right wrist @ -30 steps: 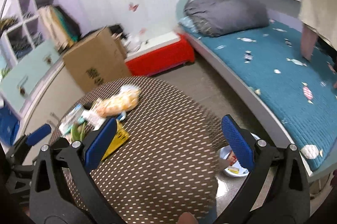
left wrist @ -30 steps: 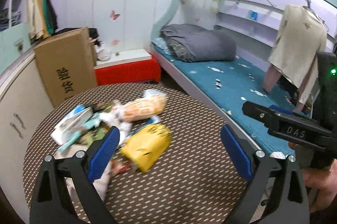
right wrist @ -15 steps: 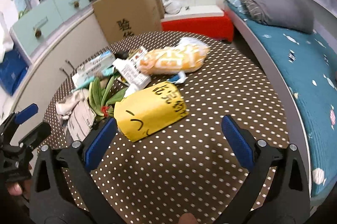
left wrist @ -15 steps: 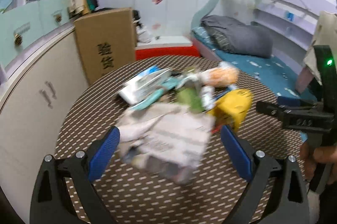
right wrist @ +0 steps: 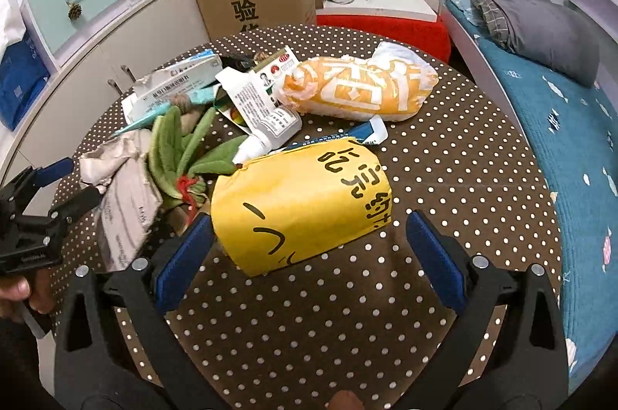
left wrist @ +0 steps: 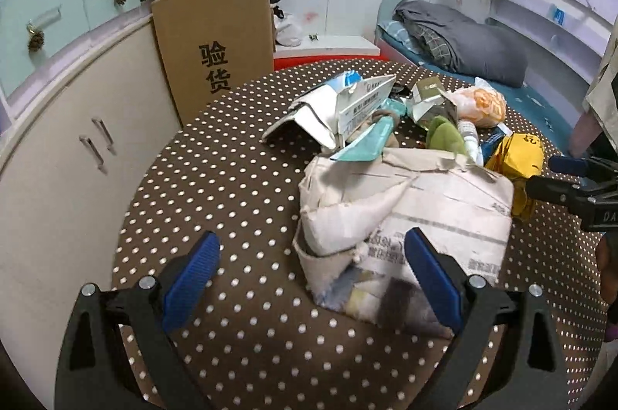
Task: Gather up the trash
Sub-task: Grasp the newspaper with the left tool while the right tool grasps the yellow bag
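Note:
A pile of trash lies on a round brown dotted table. My left gripper is open, with a crumpled whitish paper bag close in front, partly between its fingers. My right gripper is open, and a yellow bag with black writing lies just in front of it, near its left finger. Behind are an orange-and-white snack bag, a white medicine box, green leaves and a torn white-and-teal carton. The left gripper also shows in the right wrist view.
A tall cardboard box stands behind the table beside a white cabinet. A red bench and a bed with a blue mattress and grey blanket lie to the right.
Both grippers have come down closer to the table and the pile. The left one swung left onto the paper bag; the right one closed in on the yellow bag.

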### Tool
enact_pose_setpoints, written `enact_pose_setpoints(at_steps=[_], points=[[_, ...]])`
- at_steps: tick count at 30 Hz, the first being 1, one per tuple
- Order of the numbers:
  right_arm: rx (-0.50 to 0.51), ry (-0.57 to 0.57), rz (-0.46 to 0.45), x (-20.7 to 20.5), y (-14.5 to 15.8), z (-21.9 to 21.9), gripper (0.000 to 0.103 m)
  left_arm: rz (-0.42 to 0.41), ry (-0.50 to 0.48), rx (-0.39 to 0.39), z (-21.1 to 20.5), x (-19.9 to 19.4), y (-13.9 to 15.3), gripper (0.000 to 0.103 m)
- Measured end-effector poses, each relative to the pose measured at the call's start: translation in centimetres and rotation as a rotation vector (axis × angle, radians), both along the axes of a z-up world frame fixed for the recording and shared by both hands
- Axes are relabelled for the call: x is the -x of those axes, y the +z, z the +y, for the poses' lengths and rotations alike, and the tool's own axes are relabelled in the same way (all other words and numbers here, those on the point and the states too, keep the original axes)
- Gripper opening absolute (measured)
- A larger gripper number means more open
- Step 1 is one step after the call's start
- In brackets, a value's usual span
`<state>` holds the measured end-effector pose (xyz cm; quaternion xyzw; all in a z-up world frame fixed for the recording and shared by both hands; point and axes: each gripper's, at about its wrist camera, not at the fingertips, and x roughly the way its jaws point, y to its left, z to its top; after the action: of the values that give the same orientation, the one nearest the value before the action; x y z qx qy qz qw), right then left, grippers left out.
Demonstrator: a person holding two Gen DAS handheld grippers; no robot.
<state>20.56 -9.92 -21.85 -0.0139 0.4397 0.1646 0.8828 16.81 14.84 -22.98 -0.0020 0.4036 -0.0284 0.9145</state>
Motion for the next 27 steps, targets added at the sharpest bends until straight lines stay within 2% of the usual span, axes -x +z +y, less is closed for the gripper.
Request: enact_pose_setpoints(at_steps=[2, 3, 4, 6, 8, 9, 10, 11, 15, 16, 17, 18, 19, 23, 26, 27], points=[[-0.021, 0.002, 0.0, -0.4, -0.3, 0.0, 0.097, 0.016, -0.011, 0.027, 0.0, -0.7, -0.5, 0.086], [-0.035, 0.004, 0.003, -0.5, -0.4, -0.1, 0.097, 0.021, -0.025, 0.061, 0.1, -0.9, -0.5, 0.075], [-0.047, 0.003, 0.006, -0.5, -0.5, -0.2, 0.091, 0.021, -0.048, 0.113, 0.2, -1.0, -0.5, 0.059], [-0.065, -0.004, 0.01, -0.4, -0.7, -0.5, 0.09, 0.023, -0.065, 0.137, 0.0, -1.0, -0.4, 0.042], [-0.09, -0.005, 0.008, 0.0, -0.6, -1.0, 0.088, 0.017, -0.064, 0.115, -0.5, -0.8, -0.2, 0.036], [-0.112, -0.003, 0.006, 0.5, -0.4, -1.4, 0.084, 0.018, -0.063, 0.117, -0.6, -0.6, -0.2, 0.034], [-0.132, -0.006, 0.018, 0.7, -0.4, -1.8, 0.036, 0.019, -0.063, 0.127, -0.7, -0.3, -0.1, 0.032], [-0.138, -0.024, 0.022, 0.9, -0.3, -2.4, 0.026, 0.019, -0.062, 0.131, -0.9, 0.1, -0.1, 0.032], [-0.14, -0.048, 0.03, 1.7, -0.3, -4.5, 0.028, 0.016, -0.06, 0.133, -1.6, 2.0, -0.2, 0.031], [-0.132, -0.052, 0.029, 1.9, -0.3, -4.7, 0.036, 0.015, -0.058, 0.136, -1.8, 2.4, -0.1, 0.031], [-0.125, -0.062, 0.021, 2.1, -0.1, -4.9, 0.066, 0.014, -0.057, 0.138, -2.0, 3.0, 0.0, 0.031], [-0.122, -0.07, 0.004, 2.4, 0.1, -5.1, 0.076, 0.014, -0.057, 0.136, -2.1, 3.2, 0.1, 0.031], [-0.128, -0.068, -0.006, 2.6, 0.3, -5.2, 0.079, 0.012, -0.057, 0.131, -2.4, 3.5, 0.1, 0.033], [-0.137, -0.073, -0.028, 1.8, 1.2, -4.4, 0.079, 0.008, -0.043, 0.086, -3.3, 4.1, -0.1, 0.045], [-0.134, -0.112, -0.04, 0.0, 1.3, -3.0, 0.079, 0.011, -0.031, 0.11, -3.3, 3.8, -0.1, 0.045], [-0.149, -0.14, -0.031, -0.6, 1.1, -2.8, 0.079, 0.01, -0.027, 0.121, -3.3, 3.7, -0.1, 0.04]])
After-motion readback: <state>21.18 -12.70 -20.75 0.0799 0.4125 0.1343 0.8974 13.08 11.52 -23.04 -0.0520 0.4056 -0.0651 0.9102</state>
